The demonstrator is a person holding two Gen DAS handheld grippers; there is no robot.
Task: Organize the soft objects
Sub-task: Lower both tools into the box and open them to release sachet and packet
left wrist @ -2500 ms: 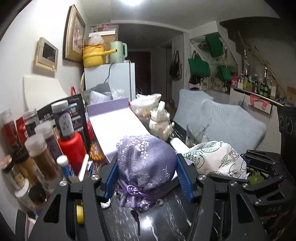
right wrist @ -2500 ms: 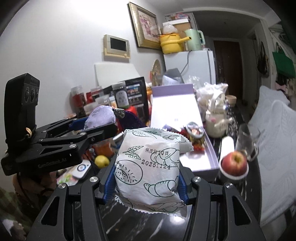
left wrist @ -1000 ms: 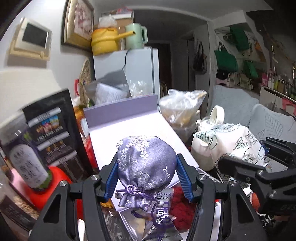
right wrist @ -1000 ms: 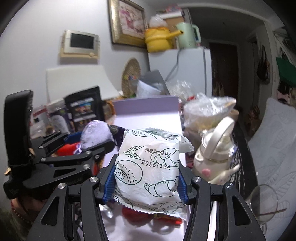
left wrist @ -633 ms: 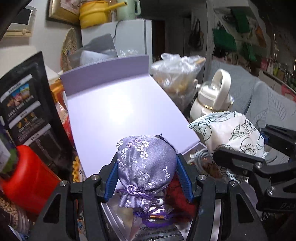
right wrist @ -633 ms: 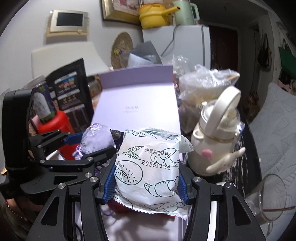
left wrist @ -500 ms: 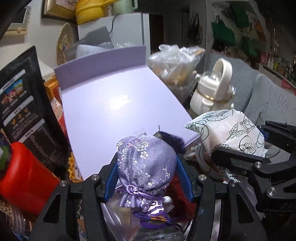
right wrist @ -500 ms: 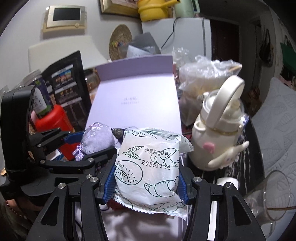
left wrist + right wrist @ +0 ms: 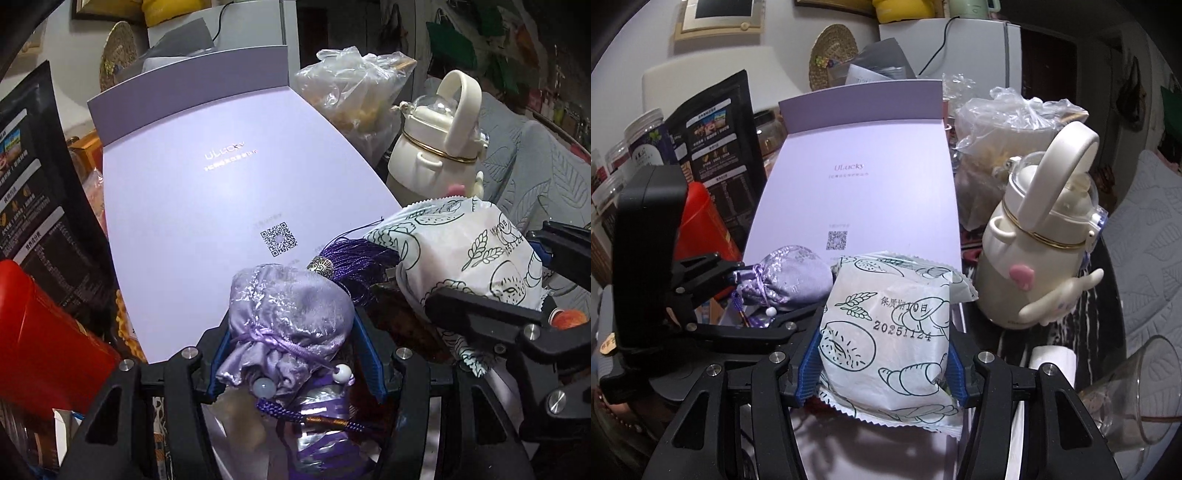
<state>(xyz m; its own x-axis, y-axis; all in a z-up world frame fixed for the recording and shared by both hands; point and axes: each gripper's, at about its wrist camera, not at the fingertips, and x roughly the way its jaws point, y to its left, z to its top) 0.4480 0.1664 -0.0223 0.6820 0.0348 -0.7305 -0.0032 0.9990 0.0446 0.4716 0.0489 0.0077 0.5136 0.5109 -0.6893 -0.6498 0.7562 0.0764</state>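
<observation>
My left gripper is shut on a lilac satin drawstring pouch, held just over the near end of an open lilac box. A purple tassel lies beside the pouch. My right gripper is shut on a white bread packet printed with green drawings, also over the box's near end. The packet shows in the left wrist view, to the right of the pouch. The pouch shows in the right wrist view, left of the packet.
The box's raised lid leans back ahead. A cream kettle-shaped bottle, a clear plastic bag and a tipped glass stand right. A red canister, a black pouch and jars stand left.
Both grippers have moved forward and down over the box, each still holding its object. The pouch now sits lower, tilted in the left fingers, with the tassel spread beside it.
</observation>
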